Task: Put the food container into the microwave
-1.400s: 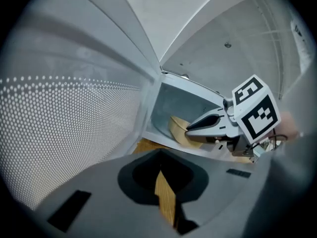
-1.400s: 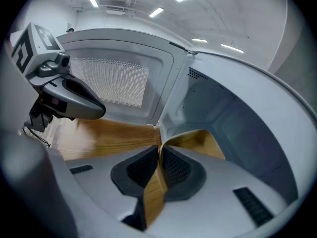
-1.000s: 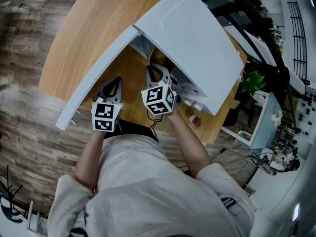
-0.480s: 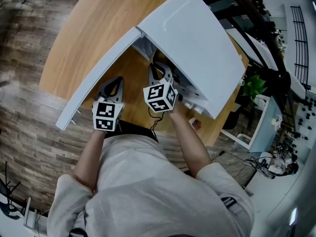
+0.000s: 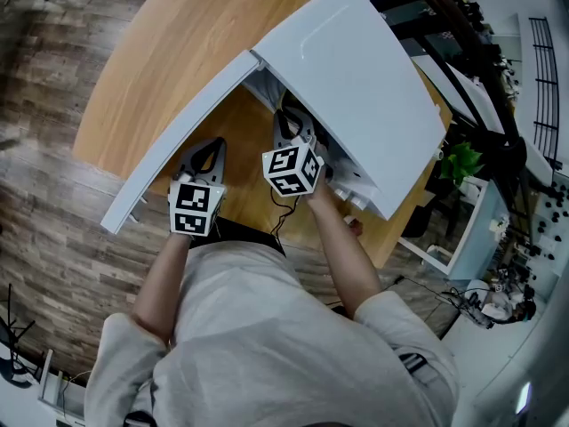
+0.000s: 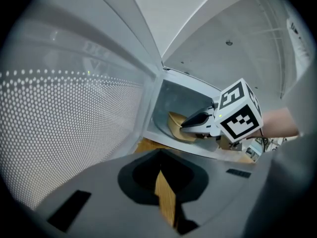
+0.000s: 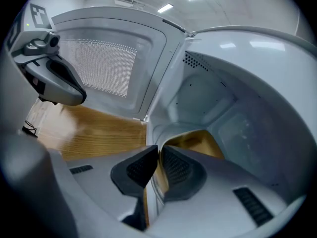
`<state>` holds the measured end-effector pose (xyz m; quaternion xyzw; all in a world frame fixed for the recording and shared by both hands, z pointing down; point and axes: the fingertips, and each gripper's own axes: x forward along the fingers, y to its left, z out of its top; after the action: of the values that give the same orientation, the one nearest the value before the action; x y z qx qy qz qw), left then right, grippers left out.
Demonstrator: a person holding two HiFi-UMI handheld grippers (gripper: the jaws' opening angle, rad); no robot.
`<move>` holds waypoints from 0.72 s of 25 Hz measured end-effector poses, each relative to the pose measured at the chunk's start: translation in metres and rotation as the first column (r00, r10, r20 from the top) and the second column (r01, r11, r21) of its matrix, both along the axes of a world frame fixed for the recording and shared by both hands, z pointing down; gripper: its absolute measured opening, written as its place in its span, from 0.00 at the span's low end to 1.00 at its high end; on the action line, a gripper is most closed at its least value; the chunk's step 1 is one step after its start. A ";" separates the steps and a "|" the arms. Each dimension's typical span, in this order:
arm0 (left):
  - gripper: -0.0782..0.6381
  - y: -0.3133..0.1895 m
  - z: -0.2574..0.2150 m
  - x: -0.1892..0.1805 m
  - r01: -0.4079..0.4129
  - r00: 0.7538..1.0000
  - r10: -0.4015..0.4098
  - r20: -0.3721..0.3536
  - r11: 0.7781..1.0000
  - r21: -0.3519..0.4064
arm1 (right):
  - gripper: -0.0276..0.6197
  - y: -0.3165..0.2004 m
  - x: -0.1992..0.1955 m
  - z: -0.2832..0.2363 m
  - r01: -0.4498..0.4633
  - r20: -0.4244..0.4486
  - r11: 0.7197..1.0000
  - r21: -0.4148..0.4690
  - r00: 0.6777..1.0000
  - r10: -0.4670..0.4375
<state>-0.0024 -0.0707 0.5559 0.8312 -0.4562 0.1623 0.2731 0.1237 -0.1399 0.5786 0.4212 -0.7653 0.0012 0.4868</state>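
Advanced deeper into the smooth white microwave (image 5: 356, 69), the right gripper (image 7: 159, 158) pinches the thin rim of the tan container (image 7: 198, 142); the left gripper (image 6: 162, 185) is closed and empty.

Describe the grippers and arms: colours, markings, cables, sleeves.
The left gripper and right gripper match: light grey shells with black pads on the fingers. Each carries a white cube with black square markers. A thin dark cable hangs from the right gripper. The person wears a light grey short-sleeved shirt; the forearms are bare.
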 end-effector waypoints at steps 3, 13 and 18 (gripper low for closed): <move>0.13 0.000 0.000 -0.003 0.006 1.000 -0.006 0.003 1.000 -0.003 | 0.11 -0.004 0.001 0.002 0.003 -0.015 1.000 0.005 1.000 -0.003; 0.13 0.004 0.004 -0.005 0.021 1.000 -0.021 0.004 1.000 -0.017 | 0.11 -0.018 0.003 0.007 0.028 -0.066 0.999 0.030 0.998 -0.026; 0.13 0.003 0.002 -0.006 0.023 1.000 -0.022 0.006 1.000 -0.013 | 0.11 -0.023 0.005 0.007 0.021 -0.074 0.999 0.039 0.997 -0.018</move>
<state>-0.0083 -0.0674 0.5576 0.8237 -0.4653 0.1649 0.2790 0.1283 -0.1631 0.5851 0.4230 -0.7509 -0.0344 0.5060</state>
